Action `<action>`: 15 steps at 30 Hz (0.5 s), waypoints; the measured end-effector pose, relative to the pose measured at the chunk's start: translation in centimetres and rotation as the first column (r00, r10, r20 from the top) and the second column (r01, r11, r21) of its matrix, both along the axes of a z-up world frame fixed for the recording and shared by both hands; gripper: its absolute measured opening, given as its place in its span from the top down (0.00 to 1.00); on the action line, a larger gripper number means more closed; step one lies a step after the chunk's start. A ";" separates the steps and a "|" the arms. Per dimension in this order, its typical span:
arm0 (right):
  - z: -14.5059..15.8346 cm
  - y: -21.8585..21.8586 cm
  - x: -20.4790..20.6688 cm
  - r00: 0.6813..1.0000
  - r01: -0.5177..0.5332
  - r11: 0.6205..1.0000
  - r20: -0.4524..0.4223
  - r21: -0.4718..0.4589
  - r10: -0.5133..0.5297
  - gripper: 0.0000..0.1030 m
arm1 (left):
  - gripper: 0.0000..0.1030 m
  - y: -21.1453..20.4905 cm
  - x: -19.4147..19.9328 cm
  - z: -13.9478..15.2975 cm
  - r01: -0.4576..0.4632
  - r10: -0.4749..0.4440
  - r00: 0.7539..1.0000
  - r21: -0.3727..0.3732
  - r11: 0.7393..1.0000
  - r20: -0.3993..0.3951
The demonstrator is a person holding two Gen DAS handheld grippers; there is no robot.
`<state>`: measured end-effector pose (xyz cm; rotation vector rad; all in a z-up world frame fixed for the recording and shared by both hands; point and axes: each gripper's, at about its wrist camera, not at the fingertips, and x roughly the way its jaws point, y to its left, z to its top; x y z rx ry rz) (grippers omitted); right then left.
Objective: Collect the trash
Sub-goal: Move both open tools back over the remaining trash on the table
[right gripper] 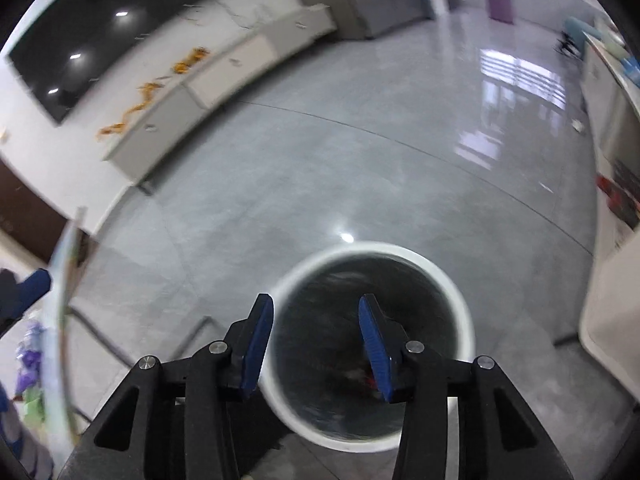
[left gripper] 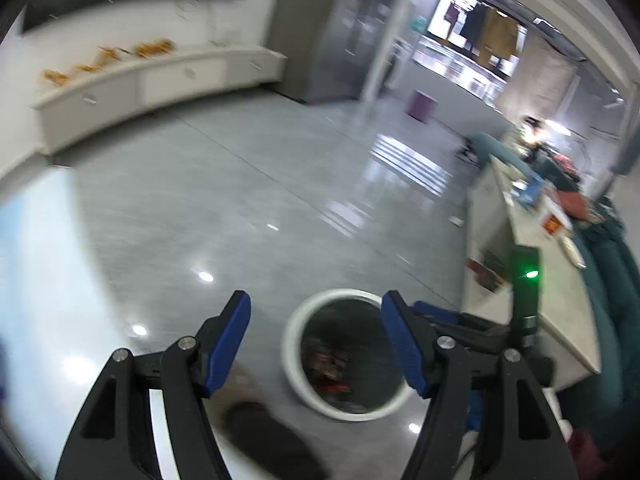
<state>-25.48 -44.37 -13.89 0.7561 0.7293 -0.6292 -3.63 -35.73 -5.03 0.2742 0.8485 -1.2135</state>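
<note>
Both grippers hover over the white bin (right gripper: pixel 372 344), aimed down for dropping trash. Left gripper (left gripper: pixel 316 344) gapes wide, empty; right gripper (right gripper: pixel 316 344) partly open, empty.

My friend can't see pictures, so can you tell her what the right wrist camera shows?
Open right tongs with blue pads and nothing between them point down at a round white bin on a shiny grey floor. Some trash lies inside the bin, too blurry to name. A long white cabinet stands by the far wall.
</note>
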 end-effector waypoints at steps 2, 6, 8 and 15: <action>1.5 1.4 2.1 0.997 -0.073 0.997 0.034 -0.021 0.074 0.54 | 0.36 3.3 1.0 1.0 -0.078 0.080 0.994 -0.024 0.997 0.069; 4.4 5.2 6.9 0.966 -0.234 0.971 0.103 -0.056 0.239 0.52 | 0.36 11.5 3.2 2.5 -0.261 0.262 0.941 -0.034 0.965 0.213; 5.6 6.8 8.8 0.947 -0.289 0.954 0.125 -0.075 0.296 0.51 | 0.36 15.9 4.2 2.6 -0.366 0.359 0.889 -0.032 0.930 0.283; 8.7 14.3 16.0 0.840 -0.519 0.840 0.086 -0.158 0.535 0.38 | 0.36 31.2 8.9 -1.3 -0.749 0.705 0.647 0.072 0.658 0.292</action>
